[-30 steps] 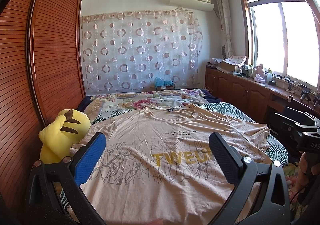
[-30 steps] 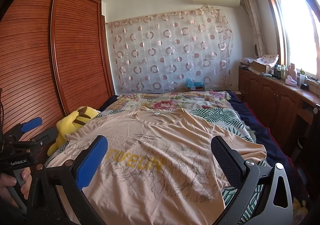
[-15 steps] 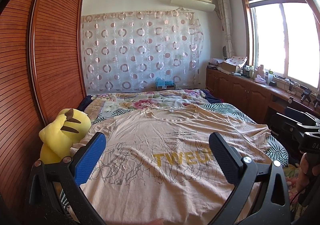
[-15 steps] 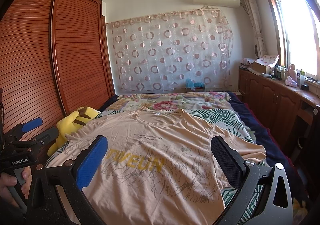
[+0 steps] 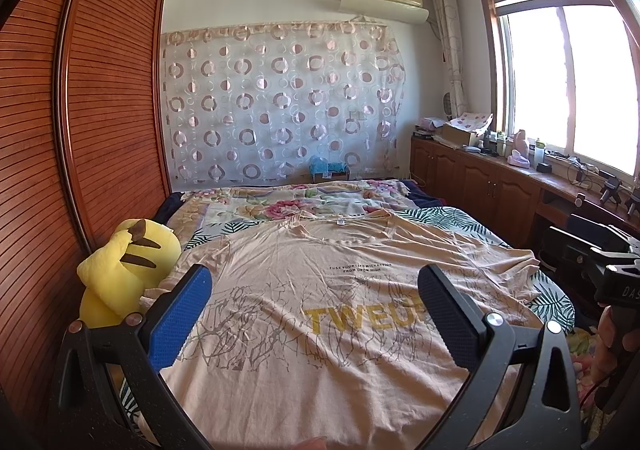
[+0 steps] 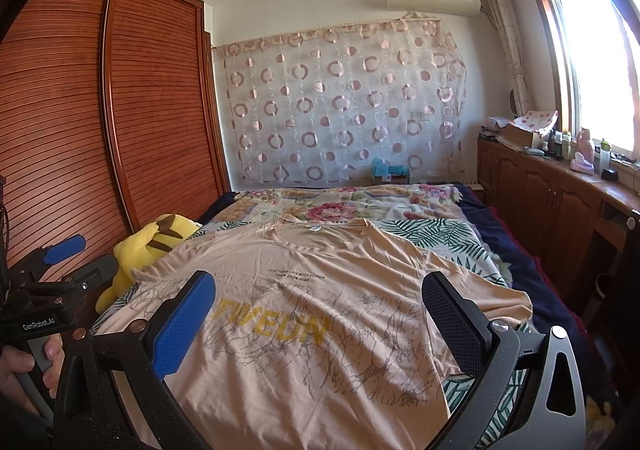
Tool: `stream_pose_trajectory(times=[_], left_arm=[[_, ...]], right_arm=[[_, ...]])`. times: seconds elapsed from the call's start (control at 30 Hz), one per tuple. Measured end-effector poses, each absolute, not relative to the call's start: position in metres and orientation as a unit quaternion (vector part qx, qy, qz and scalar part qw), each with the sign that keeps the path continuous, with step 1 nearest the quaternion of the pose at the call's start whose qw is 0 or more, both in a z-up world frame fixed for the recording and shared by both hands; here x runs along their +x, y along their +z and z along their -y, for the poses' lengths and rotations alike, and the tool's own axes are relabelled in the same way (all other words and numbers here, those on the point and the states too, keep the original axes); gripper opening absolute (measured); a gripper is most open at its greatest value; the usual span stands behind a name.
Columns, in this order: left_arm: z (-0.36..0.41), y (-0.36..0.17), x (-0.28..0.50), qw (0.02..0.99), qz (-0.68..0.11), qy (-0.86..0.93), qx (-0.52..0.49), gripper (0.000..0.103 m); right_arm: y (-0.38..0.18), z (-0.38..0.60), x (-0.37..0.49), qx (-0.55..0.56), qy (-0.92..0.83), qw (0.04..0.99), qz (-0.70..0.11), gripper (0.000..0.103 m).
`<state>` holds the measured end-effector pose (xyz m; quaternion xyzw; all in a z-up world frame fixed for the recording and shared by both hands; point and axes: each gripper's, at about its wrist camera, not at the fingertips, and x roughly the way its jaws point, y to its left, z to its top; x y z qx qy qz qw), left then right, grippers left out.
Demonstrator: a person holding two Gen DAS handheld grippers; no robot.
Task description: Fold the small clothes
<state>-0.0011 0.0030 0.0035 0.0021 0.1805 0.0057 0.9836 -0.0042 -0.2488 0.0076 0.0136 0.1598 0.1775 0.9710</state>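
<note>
Sunlit bed [image 5: 460,216] ahead carries the peach T-shirt [image 5: 320,290], flat below both wide-open, empty grippers: left gripper [image 5: 316,310], right gripper [image 6: 320,314]. Nothing has shifted since a second ago; folding hasn't begun.

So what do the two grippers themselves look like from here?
Both are the same build: a black frame with silver pivot bolts and two flat, textured pads, blue on the left finger and black on the right. That holds for the left gripper and the right gripper. Seen from the right wrist, the left unit has white "GenRobot.AI" lettering and a grey handle; no sleeves show.
</note>
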Motion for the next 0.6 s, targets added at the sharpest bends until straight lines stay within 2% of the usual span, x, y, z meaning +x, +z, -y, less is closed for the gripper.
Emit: stream_pose_trajectory(times=[0.27,0.6], left_arm=[[-0.002,0.013,-0.001,0.983,-0.183,0.005,0.001,0.103],[-0.007,0.01,0.021,0.973,-0.23,0.016,-0.004,0.103]], right_arm=[[0.008,0.248,-0.003,0.013,0.18,0.97,-0.161,0.103],[-0.009,0.241,0.017,0.011,0.22,0.955,-0.199,0.103]])
